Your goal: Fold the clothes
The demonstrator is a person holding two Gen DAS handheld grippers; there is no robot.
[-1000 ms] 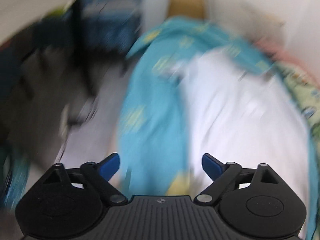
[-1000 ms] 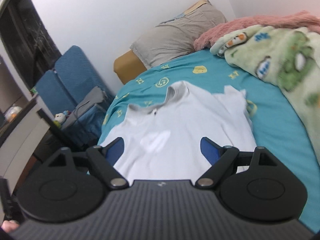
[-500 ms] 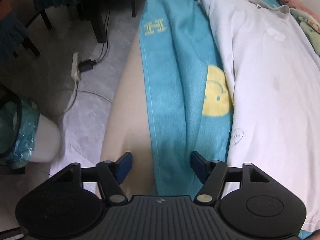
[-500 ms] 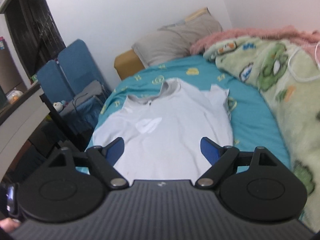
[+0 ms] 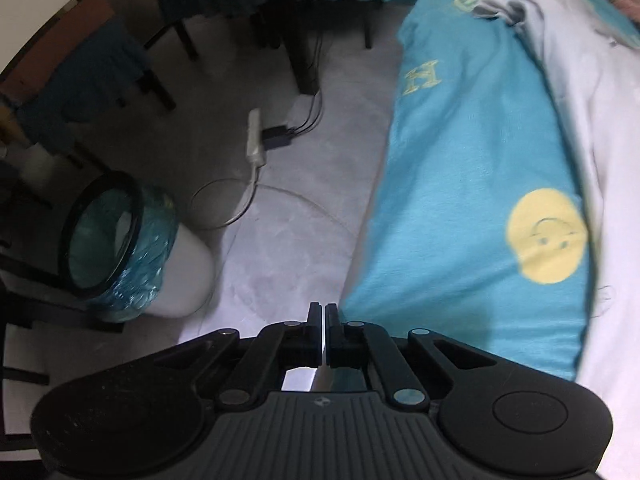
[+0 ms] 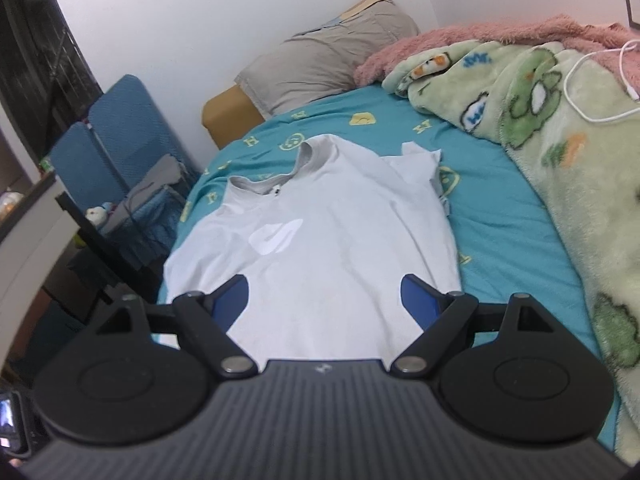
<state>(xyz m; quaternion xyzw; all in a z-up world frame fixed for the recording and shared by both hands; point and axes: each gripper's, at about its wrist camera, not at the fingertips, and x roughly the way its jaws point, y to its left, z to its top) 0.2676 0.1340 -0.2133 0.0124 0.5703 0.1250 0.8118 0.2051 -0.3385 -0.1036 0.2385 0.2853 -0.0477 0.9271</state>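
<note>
Shirt (image 6: 320,248): white, collared, spread flat with its front up on the bed sheet (image 6: 500,216); collar toward the pillow (image 6: 324,60), hem nearest the right camera.
Shirt logo: pale mark on the chest, left of the shirt's centre line in the right wrist view.
Shirt edge, left wrist view: the shirt (image 5: 608,160) runs along the right border of the picture, lying over the teal sheet near the bed's side edge.
Right hand-held gripper (image 6: 324,300): jaws spread wide, nothing between the blue pads; it hangs above the hem, pointing along the shirt toward the collar, tilted moderately downward.
Left hand-held gripper (image 5: 323,312): jaws drawn together with only a thin slit between the fingers; no cloth is visible between the tips; pitched steeply down at the floor (image 5: 288,208) just beside the bed's side edge.
Blanket (image 6: 560,152): green, printed, heaped on the far side of the bed, apart from the shirt.
Bin (image 5: 116,240): lined with a blue bag, on the floor left of the left hand-held gripper.
Power strip (image 5: 255,136): on the floor, cables attached.
</note>
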